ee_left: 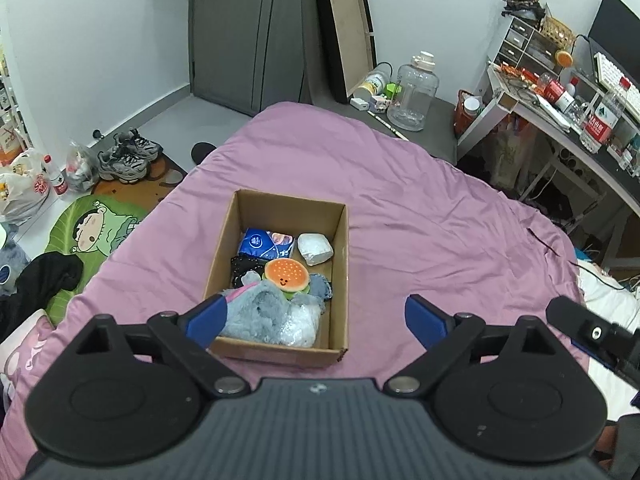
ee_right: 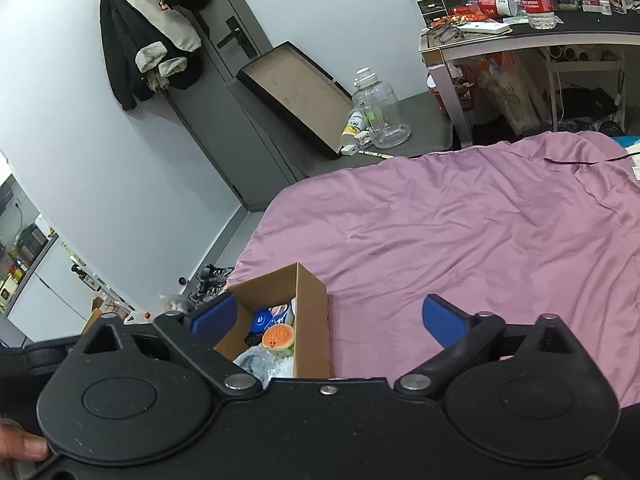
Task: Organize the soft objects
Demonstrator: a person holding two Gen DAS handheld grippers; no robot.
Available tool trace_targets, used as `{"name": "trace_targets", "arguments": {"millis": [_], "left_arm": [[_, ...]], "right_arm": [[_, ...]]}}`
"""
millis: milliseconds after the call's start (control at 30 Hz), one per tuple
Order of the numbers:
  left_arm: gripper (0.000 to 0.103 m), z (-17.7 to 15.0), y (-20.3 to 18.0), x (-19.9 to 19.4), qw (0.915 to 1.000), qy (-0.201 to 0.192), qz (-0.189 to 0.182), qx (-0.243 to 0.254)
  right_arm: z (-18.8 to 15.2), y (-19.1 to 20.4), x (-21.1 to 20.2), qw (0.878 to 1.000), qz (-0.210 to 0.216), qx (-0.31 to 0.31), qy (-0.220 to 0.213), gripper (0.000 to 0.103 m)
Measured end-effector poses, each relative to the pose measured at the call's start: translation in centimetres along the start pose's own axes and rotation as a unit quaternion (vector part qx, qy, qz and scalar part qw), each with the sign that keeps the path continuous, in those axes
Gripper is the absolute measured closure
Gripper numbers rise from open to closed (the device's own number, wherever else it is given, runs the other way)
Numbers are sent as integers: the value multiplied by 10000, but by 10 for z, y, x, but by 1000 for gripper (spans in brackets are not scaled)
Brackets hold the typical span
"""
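my left claw [ee_left: 316,316] hangs over the near end of the cardboard box [ee_left: 340,280], its blue fingers spread wide with nothing between the pads. the left finger [ee_left: 208,318] overlaps the box's near left corner in the frame; the right finger [ee_left: 424,320] sits over bare bedspread, clear of the box. my right claw [ee_right: 328,320] is also spread wide and empty, and its black tip shows at the right edge of the left wrist view.

the box sits in the middle of the frame on the pink bedspread [ee_left: 420,208], open side up. its long axis runs from the bottom of the frame toward the top, slightly tilted, with the short walls near and far. in the right wrist view the box [ee_right: 312,320] lies at lower centre, between my fingers, its long axis pointing up and to the right.

inside, at the far end, a blue tissue pack [ee_left: 266,244] lies with its long side across the box, and a grey-white lump [ee_left: 315,249] sits just beside it, to the right. below them is something black and dotted [ee_left: 244,266], then an orange burger toy [ee_left: 287,274] facing up with its smile toward me. a fluffy blue-grey plush [ee_left: 260,316] fills the near end, touching a crinkled clear plastic bag [ee_left: 300,326].
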State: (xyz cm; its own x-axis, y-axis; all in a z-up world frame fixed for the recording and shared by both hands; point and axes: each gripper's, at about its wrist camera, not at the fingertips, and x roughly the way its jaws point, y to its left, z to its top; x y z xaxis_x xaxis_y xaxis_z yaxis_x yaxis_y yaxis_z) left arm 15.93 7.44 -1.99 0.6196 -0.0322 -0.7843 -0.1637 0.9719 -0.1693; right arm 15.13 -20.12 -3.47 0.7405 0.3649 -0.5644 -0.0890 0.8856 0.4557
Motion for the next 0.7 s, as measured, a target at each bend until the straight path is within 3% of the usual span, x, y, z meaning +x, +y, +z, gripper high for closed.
{"name": "trace_targets", "arguments": {"millis": [167,700], "left_arm": [[0,-6,-10,-16,9999,-100,36,87],[0,-31,-19,-68,9992,-383,9,143]], "right_arm": [[3,0,-14,9997,81,-235,41,0],[8,-2,-53,9960,-116,-878,148,0]]}}
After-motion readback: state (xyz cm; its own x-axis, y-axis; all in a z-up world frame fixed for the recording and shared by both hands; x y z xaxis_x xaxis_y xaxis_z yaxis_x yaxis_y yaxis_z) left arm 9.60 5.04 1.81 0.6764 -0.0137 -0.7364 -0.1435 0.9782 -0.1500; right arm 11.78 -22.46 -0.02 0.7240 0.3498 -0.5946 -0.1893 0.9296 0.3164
